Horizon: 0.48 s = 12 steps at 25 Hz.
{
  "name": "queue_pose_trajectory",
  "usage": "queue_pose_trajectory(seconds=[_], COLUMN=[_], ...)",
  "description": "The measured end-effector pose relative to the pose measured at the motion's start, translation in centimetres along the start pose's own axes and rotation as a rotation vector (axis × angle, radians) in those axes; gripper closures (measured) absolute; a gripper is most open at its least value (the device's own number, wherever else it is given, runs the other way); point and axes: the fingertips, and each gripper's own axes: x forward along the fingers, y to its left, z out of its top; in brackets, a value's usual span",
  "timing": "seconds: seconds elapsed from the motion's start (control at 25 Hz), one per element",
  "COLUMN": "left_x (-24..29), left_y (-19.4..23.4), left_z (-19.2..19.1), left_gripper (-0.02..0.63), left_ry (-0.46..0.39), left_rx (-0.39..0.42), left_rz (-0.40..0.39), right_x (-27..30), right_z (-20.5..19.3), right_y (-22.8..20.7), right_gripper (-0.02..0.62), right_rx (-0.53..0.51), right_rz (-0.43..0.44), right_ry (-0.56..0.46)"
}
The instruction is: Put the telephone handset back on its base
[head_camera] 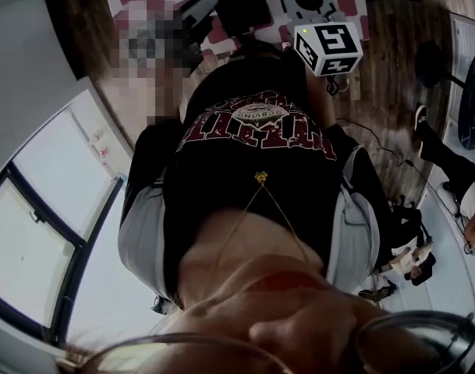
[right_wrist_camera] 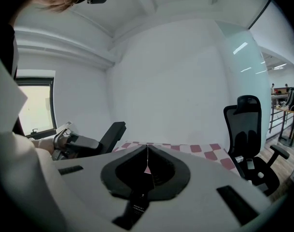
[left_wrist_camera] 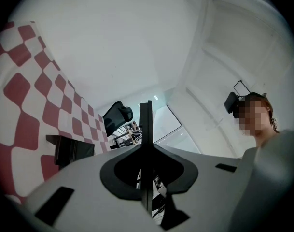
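No telephone handset or base shows in any view. In the left gripper view my left gripper (left_wrist_camera: 146, 105) has its jaws pressed flat together with nothing between them, pointing up past a red-and-white checkered cloth (left_wrist_camera: 26, 95). My right gripper (right_wrist_camera: 147, 146) is also shut and holds nothing, its jaws meeting in a thin seam. To its left a hand holds the other gripper (right_wrist_camera: 84, 144). The head view looks up at a person's black T-shirt (head_camera: 253, 146), with a marker cube (head_camera: 327, 47) of one gripper near the top.
A black office chair (right_wrist_camera: 248, 139) stands at the right of the right gripper view, beside the checkered cloth (right_wrist_camera: 204, 151). A white wall and ceiling fill the background. The head view shows a window (head_camera: 42, 232), wooden floor (head_camera: 393, 61) with cables, and eyeglasses (head_camera: 409, 341) close to the lens.
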Motion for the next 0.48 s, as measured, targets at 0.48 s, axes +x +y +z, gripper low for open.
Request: queue_pose_trajectory(seconds=[0.48], left_x=[-1.9], left_y=[4.0], left_z=[0.3], left_gripper=[0.532], left_ry=[0.052], left_rx=[-0.037], left_rz=[0.013], right_x=[-0.3], right_z=[-0.7], right_y=[1.3], right_gripper=[0.575], right_rx=[0.019], right_rz=[-0.102], right_ry=[0.01])
